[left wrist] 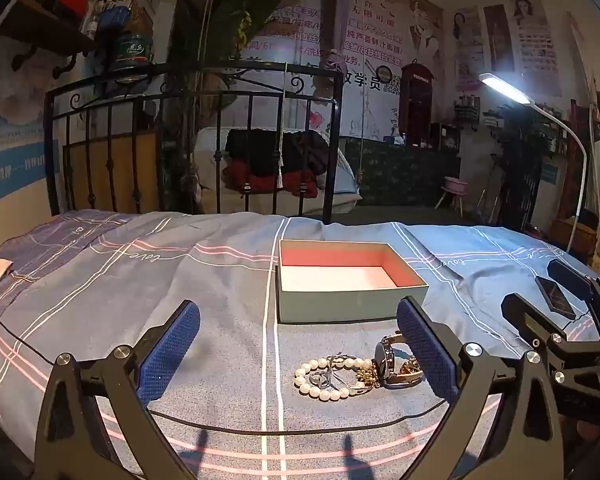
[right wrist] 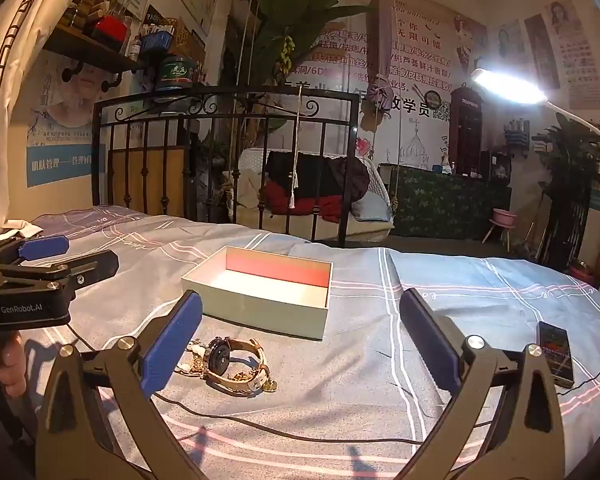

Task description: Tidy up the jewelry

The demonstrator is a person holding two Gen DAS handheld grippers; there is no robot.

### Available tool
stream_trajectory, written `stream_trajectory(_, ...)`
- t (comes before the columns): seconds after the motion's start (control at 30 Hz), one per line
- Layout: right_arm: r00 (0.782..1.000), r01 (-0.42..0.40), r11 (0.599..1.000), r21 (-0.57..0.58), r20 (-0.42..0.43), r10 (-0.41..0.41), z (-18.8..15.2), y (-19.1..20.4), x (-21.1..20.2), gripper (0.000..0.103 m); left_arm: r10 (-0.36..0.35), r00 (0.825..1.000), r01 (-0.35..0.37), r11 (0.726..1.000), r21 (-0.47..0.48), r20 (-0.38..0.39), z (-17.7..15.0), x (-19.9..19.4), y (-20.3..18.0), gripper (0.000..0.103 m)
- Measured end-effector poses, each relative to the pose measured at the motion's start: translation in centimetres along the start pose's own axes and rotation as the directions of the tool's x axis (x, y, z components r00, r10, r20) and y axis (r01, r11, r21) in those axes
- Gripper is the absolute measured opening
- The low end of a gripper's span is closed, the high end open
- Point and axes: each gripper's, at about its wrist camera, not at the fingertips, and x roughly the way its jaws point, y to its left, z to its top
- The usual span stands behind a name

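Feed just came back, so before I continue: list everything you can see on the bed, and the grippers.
box: one, pale green outside, pink and white inside, open and empty, mid-bed
pearl bracelet: one, white, in front of the box
watch: one, dark face, tan strap, beside the pearls
gold and silver pieces: count unclear, tangled with watch and pearls
phone: one, black, right side of the bed
cable: one, black, across the bedsheet
left gripper: blue pads, open, empty
right gripper: blue pads, open, empty

Bare bedspread [left wrist: 100, 280] left of box [left wrist: 348, 304], jewelry pile [left wrist: 356, 372] just before it, phone [right wrist: 556, 356] rightward
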Motion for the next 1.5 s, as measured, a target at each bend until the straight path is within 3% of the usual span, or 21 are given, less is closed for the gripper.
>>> stream_trajectory(0.23,1.000,0.004,1.000,0.008,0.002,-0.004,-0.5,0.0,0.5,0.097,0.005,1.000,-0.005,1.000,-0.001,0.027,0.1,-0.1,-0.2,0.096)
stream_trajectory(0.57,1.000,0.008,0.999,0.032,0.004,-0.008,-0.5,-0.3,0.7,0.097,-0.019,1.000,0.019,1.000,-0.021,0.002,-0.2,0.4,-0.1,0.096)
stream_trajectory(0.9,1.000,0.006,0.999,0.049,0.002,-0.006,-0.3,-0.9,0.8,0.097,-0.011,1.000,0.011,1.000,0.029,0.000,0.0,0.8,-0.7,0.096)
stream_trajectory(1.5,1.000,0.003,0.998,0.057,0.028,-0.005,0.2,-1.1,0.2,0.097,-0.036,0.997,0.037,0.999,-0.015,0.069,0.0,0.0,-0.5,0.096)
